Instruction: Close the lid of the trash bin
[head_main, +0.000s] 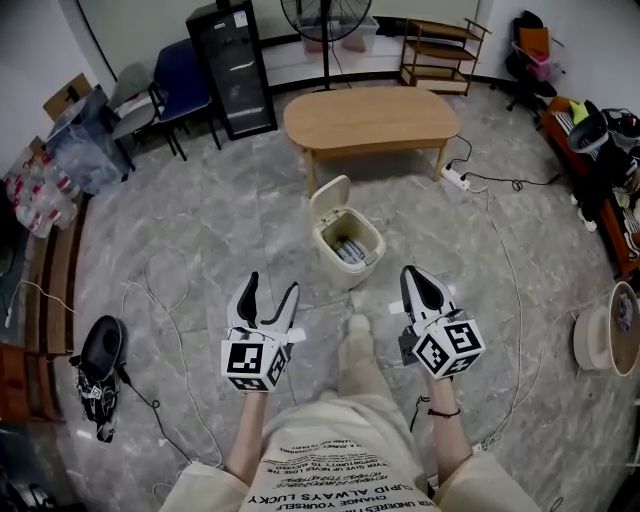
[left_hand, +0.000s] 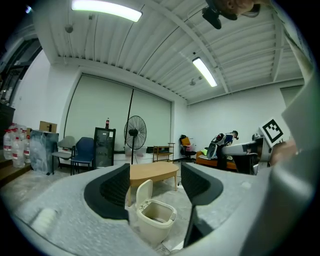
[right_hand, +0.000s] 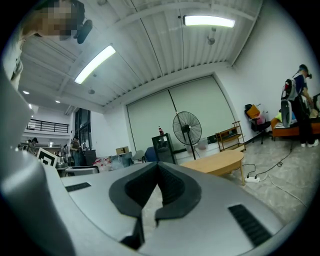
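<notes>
subject: cream trash bin stands on the grey tiled floor, just in front of the near edge of the low oval wooden table. the hinged lid stands raised, nearly upright, at the bin's far-left side; the mouth is fully exposed.

contents: the head view shows pale and blue-grey items low inside the bin; they cannot be identified. the left gripper view shows only the inner wall.

left gripper: jaws spread wide, nothing between the pads. its own view frames the bin in the gap, well apart from the jaws.

right gripper: jaws pressed together at the tips, empty. it points past the bin's right side, toward the table.

both grippers are held off the floor on the near side of the bin, one to each side, neither touching bin nor lid.

surroundings: a white power strip lies on the floor beside the table's right leg.
</notes>
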